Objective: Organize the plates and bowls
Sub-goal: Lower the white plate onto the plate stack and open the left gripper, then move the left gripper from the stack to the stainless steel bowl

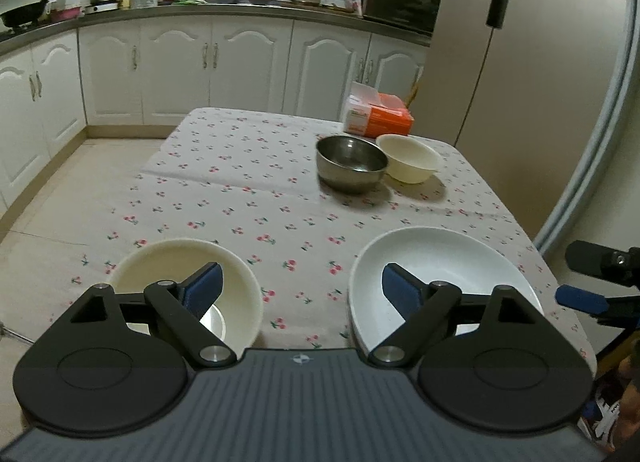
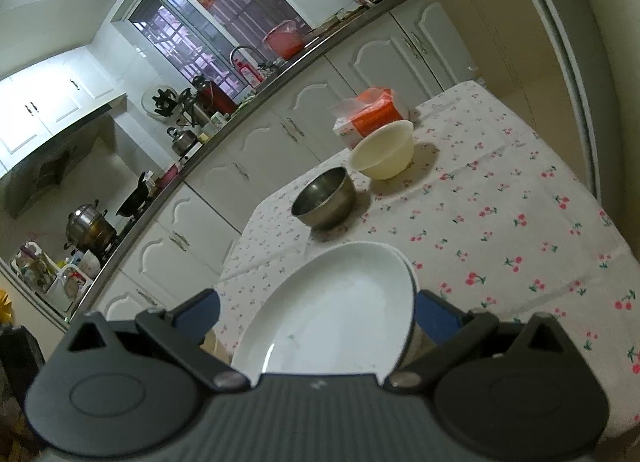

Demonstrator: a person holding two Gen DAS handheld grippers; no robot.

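Note:
A white plate (image 1: 448, 262) lies at the table's near right; in the right wrist view the plate (image 2: 332, 302) sits between my right gripper's (image 2: 316, 312) spread fingers, which are open around its near rim. A cream bowl (image 1: 240, 274) sits at the near left, under my left gripper (image 1: 300, 286), which is open and empty above the table. A steel bowl (image 1: 352, 162) and a second cream bowl (image 1: 410, 158) stand side by side farther back; they also show in the right wrist view, steel bowl (image 2: 326, 198), cream bowl (image 2: 384, 152).
An orange and white tissue box (image 1: 376, 114) stands at the table's far right edge. The cherry-print tablecloth (image 1: 248, 190) covers the table. A fridge (image 1: 540, 82) stands close on the right. Kitchen cabinets (image 1: 180, 62) run behind.

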